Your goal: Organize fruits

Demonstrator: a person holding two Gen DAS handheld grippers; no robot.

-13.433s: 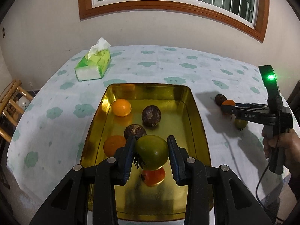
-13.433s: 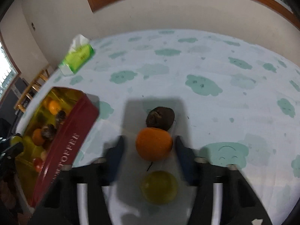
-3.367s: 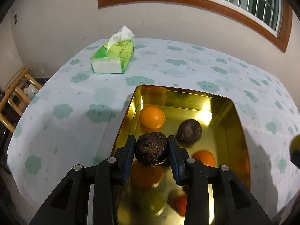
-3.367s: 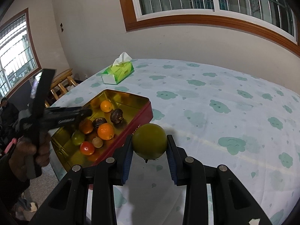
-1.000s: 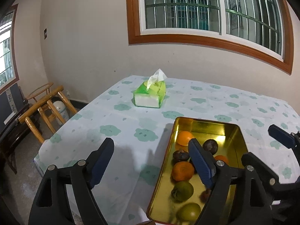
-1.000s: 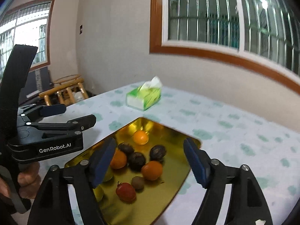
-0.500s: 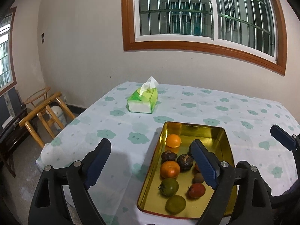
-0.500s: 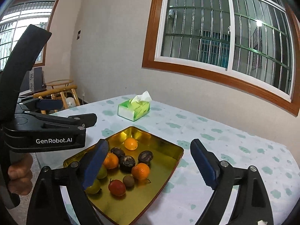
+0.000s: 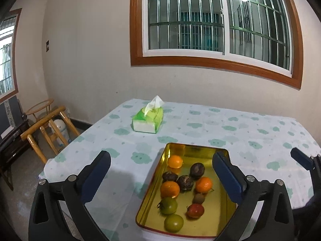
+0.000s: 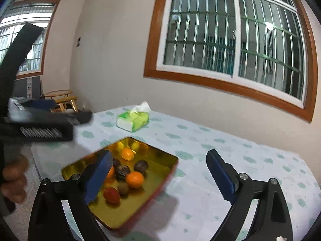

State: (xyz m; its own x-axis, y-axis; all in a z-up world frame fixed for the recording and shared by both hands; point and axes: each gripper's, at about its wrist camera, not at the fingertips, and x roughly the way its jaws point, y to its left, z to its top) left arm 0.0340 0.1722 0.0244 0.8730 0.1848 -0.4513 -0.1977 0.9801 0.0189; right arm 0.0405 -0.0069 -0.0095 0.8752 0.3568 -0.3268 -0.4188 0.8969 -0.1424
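Observation:
A gold tin tray (image 9: 186, 148) (image 10: 158, 154) sits on the clothed table and holds several fruits: oranges (image 9: 175, 161), dark passion fruits (image 9: 197, 170), green tomatoes (image 9: 168, 205), a red tomato (image 9: 195, 210) (image 10: 111, 194) and a small brown kiwi (image 9: 198, 198). My left gripper (image 9: 161, 172) is open and empty, held well above and back from the tray. My right gripper (image 10: 158, 169) is open and empty, also raised clear of the tray. The left gripper shows blurred at the left of the right wrist view (image 10: 60, 120).
A green tissue box (image 9: 148, 120) (image 10: 133, 120) stands on the table beyond the tray. Wooden chairs (image 9: 50, 128) stand off the table's left edge. The wall and a barred window (image 9: 216, 24) are behind.
Both grippers have pulled further back and up from the tray, open and empty; earlier they carried a passion fruit and a green tomato, and those now lie in the tray.

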